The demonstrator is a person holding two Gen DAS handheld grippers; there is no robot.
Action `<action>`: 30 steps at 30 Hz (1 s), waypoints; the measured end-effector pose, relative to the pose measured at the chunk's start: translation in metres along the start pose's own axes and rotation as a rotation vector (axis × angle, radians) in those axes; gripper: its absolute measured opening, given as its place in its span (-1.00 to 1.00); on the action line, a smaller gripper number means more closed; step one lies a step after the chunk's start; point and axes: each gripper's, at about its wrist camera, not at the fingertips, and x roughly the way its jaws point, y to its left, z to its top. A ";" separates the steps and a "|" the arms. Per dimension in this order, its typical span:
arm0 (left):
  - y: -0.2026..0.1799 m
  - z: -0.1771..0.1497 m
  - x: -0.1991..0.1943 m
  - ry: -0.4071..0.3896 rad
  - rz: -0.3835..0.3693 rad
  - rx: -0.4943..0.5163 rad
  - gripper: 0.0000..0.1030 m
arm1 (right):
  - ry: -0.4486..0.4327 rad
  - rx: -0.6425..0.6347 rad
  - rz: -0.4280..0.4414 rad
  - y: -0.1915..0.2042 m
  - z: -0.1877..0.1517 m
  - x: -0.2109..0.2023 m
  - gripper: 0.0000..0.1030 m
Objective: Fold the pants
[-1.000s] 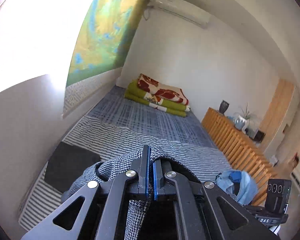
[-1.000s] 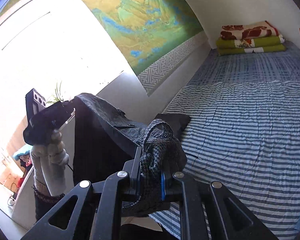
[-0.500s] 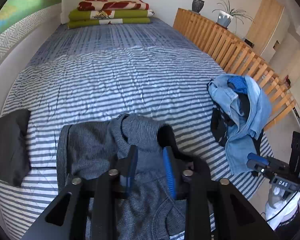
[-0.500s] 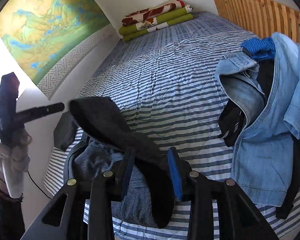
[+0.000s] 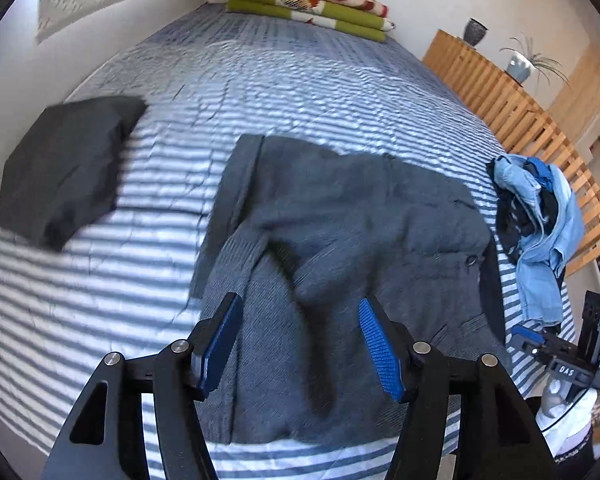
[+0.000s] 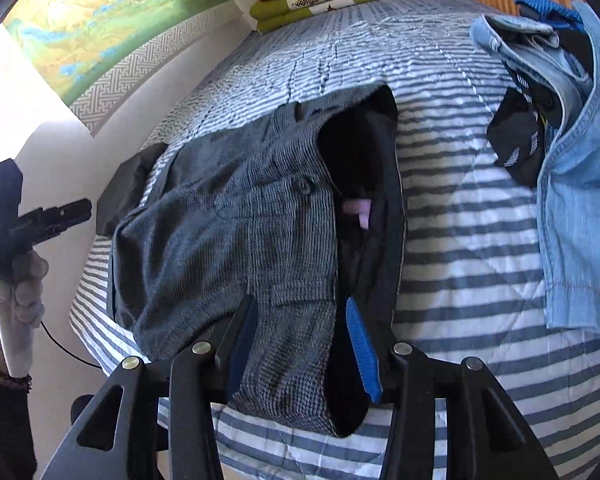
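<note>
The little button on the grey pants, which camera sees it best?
The right wrist camera. There the button sits near the middle of the picture, sharp and round on the grey pants, beside the dark open lining. In the left wrist camera it is only a small blurry dot near the pants' right edge.

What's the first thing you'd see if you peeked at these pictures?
A crumpled grey checked pair of pants sprawls on the blue-and-white striped bedspread, right before both blue-padded tongs, whose jaws are opening. To its right lies a heap of light blue denim clothes, and folded green and red blankets sit at the bed's far end.
</note>
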 end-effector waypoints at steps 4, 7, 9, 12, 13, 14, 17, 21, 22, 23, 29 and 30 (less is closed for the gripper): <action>0.057 -0.049 0.012 0.022 0.007 -0.130 0.25 | 0.058 -0.014 0.054 -0.003 -0.018 0.006 -0.18; 0.080 -0.067 0.021 0.038 -0.005 -0.179 0.26 | 0.088 -0.035 0.069 0.004 -0.023 0.012 -0.18; 0.088 -0.073 0.028 0.052 -0.035 -0.201 0.26 | 0.107 -0.048 0.064 0.009 -0.025 0.017 -0.42; 0.087 -0.078 0.037 0.070 -0.085 -0.219 0.17 | 0.118 -0.025 0.125 0.013 -0.028 0.016 -0.88; 0.084 -0.079 0.039 0.076 -0.097 -0.210 -0.14 | 0.103 -0.017 0.133 0.014 -0.028 0.012 -0.92; 0.078 -0.079 0.038 0.068 -0.077 -0.188 -0.37 | 0.084 -0.015 0.126 0.014 -0.029 0.007 -0.96; 0.065 -0.078 0.025 0.035 -0.070 -0.139 -0.61 | 0.036 0.006 0.101 0.010 -0.028 -0.012 -0.97; 0.047 -0.080 -0.012 -0.011 -0.127 -0.089 -0.76 | -0.029 0.051 0.135 -0.007 -0.031 -0.055 -1.00; 0.041 -0.081 -0.019 -0.019 -0.126 -0.059 -0.76 | -0.051 0.043 0.129 -0.010 -0.034 -0.066 -1.00; 0.035 -0.082 -0.024 -0.017 -0.120 -0.035 -0.78 | -0.075 0.029 0.102 -0.013 -0.036 -0.075 -1.00; 0.023 -0.090 -0.022 0.019 -0.057 0.015 -0.79 | -0.019 0.049 0.074 -0.019 -0.038 -0.050 -0.43; 0.025 -0.090 -0.020 0.023 -0.066 0.000 -0.80 | -0.005 0.047 0.077 -0.019 -0.037 -0.041 -0.17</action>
